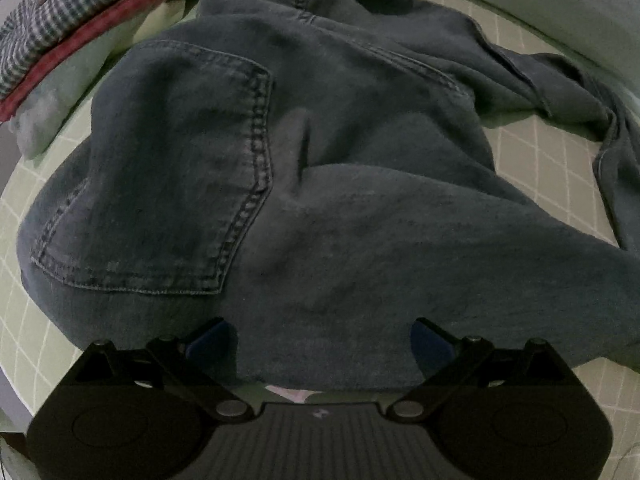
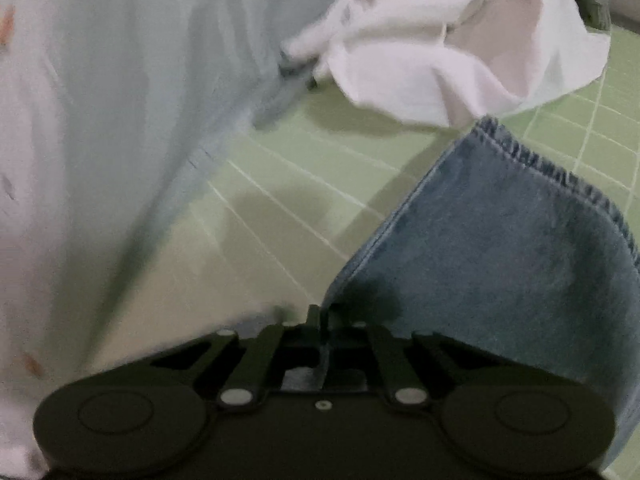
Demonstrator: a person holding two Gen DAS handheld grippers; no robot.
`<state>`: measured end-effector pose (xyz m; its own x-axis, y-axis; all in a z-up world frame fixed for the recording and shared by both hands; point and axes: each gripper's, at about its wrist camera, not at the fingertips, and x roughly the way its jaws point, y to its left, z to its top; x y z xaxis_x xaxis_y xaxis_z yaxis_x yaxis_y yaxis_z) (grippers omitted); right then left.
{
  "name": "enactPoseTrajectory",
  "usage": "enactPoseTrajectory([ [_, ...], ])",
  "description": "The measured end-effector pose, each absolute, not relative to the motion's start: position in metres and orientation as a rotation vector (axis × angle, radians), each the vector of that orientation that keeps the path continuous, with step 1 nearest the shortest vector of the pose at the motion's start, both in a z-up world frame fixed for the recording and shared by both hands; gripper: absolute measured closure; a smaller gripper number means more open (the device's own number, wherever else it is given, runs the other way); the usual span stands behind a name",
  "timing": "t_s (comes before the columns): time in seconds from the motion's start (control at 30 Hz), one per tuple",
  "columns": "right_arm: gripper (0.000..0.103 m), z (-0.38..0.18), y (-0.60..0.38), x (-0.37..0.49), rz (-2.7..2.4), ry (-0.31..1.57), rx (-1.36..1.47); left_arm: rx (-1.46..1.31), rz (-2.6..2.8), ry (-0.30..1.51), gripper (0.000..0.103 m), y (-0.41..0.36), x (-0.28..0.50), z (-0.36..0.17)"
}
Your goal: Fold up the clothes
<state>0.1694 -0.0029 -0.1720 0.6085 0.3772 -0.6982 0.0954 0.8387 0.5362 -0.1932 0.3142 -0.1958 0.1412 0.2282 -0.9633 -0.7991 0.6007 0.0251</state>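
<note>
On the green checked sheet point(image 1: 560, 152) the dark jeans point(image 1: 320, 160) lie crumpled, directly under the left gripper point(image 1: 324, 340), whose jaws stand wide above the seat part; the right gripper point(image 2: 322, 320) is clamped on a hem corner point(image 2: 500, 240), beside the white cloth point(image 2: 440, 52)

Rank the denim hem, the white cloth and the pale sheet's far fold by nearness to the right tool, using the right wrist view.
1. Denim hem: pinched in the right tool, spreading right.
2. Pale sheet's far fold: up the left side, mid-distance.
3. White cloth: crumpled at the top right, farthest, on the green mat.
</note>
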Motion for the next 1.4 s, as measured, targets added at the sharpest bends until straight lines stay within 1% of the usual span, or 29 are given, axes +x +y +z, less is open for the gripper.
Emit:
enactPoseTrajectory([
  [0.13, 0.1, -0.124, -0.02, 0.142, 0.28, 0.765, 0.622, -0.575, 0.792, 1.204, 0.006, 0.307, -0.196, -0.191],
  [0.27, 0.1, -0.075, -0.05, 0.09, 0.337, 0.603, 0.691, -0.549, 0.78, 1.184, 0.006, 0.297, -0.199, -0.182],
  [0.33, 0.1, -0.06, -0.067, 0.053, 0.333, 0.509, 0.682, -0.536, 0.777, 1.171, 0.006, 0.292, -0.202, -0.176],
  [0.4, 0.1, -0.058, -0.078, 0.028, 0.293, 0.495, 0.629, -0.528, 0.777, 1.175, 0.006, 0.289, -0.205, -0.175],
  [0.5, 0.1, -0.086, -0.091, 0.004, 0.204, 0.608, 0.516, -0.516, 0.777, 1.181, 0.006, 0.284, -0.208, -0.172],
  [0.7, 0.099, -0.171, -0.115, -0.012, 0.057, 0.993, 0.457, -0.499, 0.734, 1.188, 0.006, 0.261, -0.203, -0.18],
  [0.73, 0.099, -0.179, -0.117, -0.013, 0.049, 1.032, 0.465, -0.488, 0.727, 1.189, 0.006, 0.255, -0.203, -0.18],
  [0.77, 0.098, -0.178, -0.117, -0.012, 0.056, 1.033, 0.46, -0.476, 0.723, 1.188, 0.006, 0.25, -0.203, -0.179],
  [0.87, 0.085, -0.165, -0.111, -0.005, 0.094, 0.988, 0.379, -0.45, 0.723, 1.188, 0.006, 0.236, -0.204, -0.176],
  [0.93, 0.044, -0.155, -0.107, 0.005, 0.123, 0.929, 0.299, -0.447, 0.733, 1.187, 0.006, 0.23, -0.206, -0.173],
  [0.97, 0.039, -0.15, -0.105, 0.011, 0.142, 0.896, 0.259, -0.449, 0.739, 1.185, 0.006, 0.227, -0.207, -0.172],
  [1.0, 0.037, -0.149, -0.103, 0.019, 0.169, 0.886, 0.236, -0.45, 0.747, 1.183, 0.006, 0.224, -0.208, -0.171],
  [1.07, 0.028, -0.148, -0.098, 0.036, 0.224, 0.866, 0.191, -0.45, 0.765, 1.181, 0.006, 0.219, -0.21, -0.169],
  [1.1, 0.019, -0.154, -0.096, 0.046, 0.242, 0.874, 0.167, -0.448, 0.775, 1.18, 0.006, 0.216, -0.211, -0.168],
  [1.13, 0.015, -0.159, -0.093, 0.057, 0.26, 0.882, 0.144, -0.446, 0.786, 1.182, 0.006, 0.213, -0.211, -0.167],
  [1.2, 0.015, -0.171, -0.087, 0.078, 0.296, 0.898, 0.098, -0.442, 0.804, 1.186, 0.006, 0.207, -0.213, -0.165],
  [1.27, 0.015, -0.184, -0.089, 0.092, 0.296, 0.947, 0.118, -0.433, 0.821, 1.193, 0.006, 0.202, -0.214, -0.164],
  [1.3, 0.016, -0.19, -0.09, 0.099, 0.296, 0.972, 0.129, -0.427, 0.83, 1.196, 0.006, 0.199, -0.215, -0.163],
  [1.33, 0.019, -0.192, -0.093, 0.102, 0.306, 0.977, 0.158, -0.422, 0.838, 1.199, 0.006, 0.196, -0.215, -0.162],
  [1.37, 0.024, -0.195, -0.096, 0.104, 0.316, 0.982, 0.187, -0.419, 0.842, 1.2, 0.006, 0.193, -0.213, -0.161],
  [1.4, 0.044, -0.193, -0.098, 0.103, 0.337, 0.977, 0.2, -0.417, 0.842, 1.2, 0.006, 0.191, -0.21, -0.161],
])
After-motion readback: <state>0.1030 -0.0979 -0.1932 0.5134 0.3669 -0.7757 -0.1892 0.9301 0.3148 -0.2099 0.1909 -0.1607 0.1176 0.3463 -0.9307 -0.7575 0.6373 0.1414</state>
